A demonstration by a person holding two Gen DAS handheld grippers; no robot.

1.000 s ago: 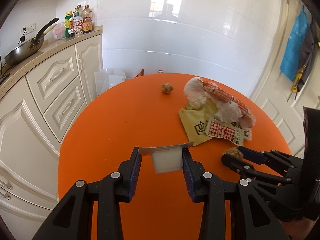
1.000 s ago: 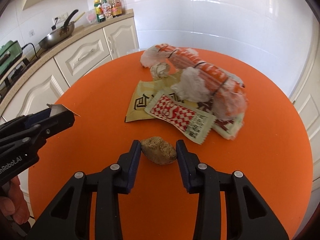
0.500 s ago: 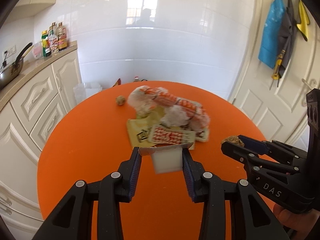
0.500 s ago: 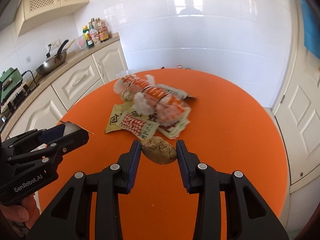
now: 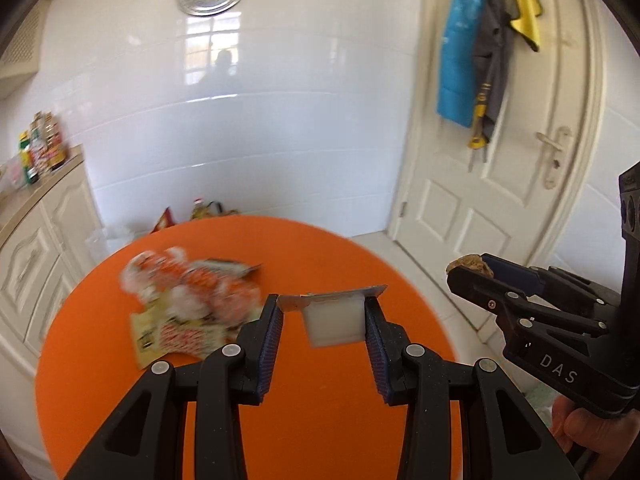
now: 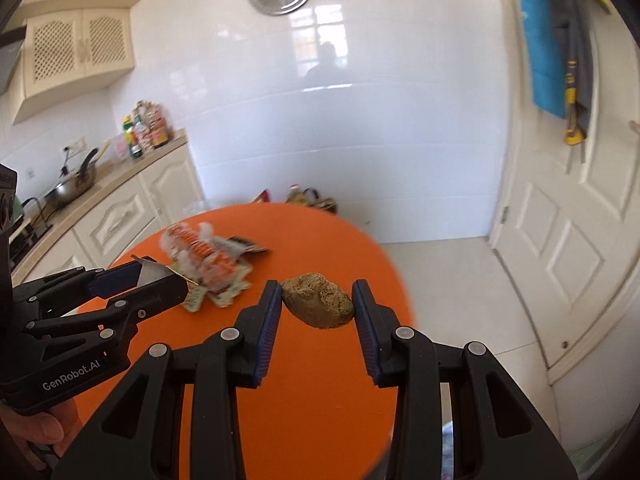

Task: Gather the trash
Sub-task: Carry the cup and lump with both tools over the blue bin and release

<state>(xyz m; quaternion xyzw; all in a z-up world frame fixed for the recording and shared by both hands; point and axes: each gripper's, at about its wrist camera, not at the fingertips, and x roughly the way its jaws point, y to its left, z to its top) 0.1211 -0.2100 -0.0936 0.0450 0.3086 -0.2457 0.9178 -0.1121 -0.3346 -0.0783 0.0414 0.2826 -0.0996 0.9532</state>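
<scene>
My left gripper [image 5: 323, 322] is shut on a small white plastic cup with a peeled foil lid [image 5: 334, 322], held above the round orange table [image 5: 312, 420]. My right gripper [image 6: 318, 305] is shut on a brown crumpled lump [image 6: 318, 305], also lifted off the table. In the left wrist view the right gripper [image 5: 470, 276] shows at the right with the brown lump [image 5: 466, 263] at its tip. The right wrist view has the left gripper [image 6: 160, 280] at the left. A pile of orange-and-white wrappers and packets [image 5: 188, 304] lies on the table's far left, also blurred as the pile [image 6: 208, 264].
White cabinets with a countertop [image 6: 100, 188], a wok [image 6: 72, 188] and bottles [image 6: 144, 130] run along the left. A white door [image 5: 520, 184] with hanging cloths [image 5: 460, 60] stands at the right. Bags [image 6: 308, 196] sit on the floor behind the table. A person's hand [image 5: 588, 436] grips the right tool.
Both grippers rose and swung right with their loads. The wrapper pile shifted left and farther away in both views, and the door and floor came into sight.
</scene>
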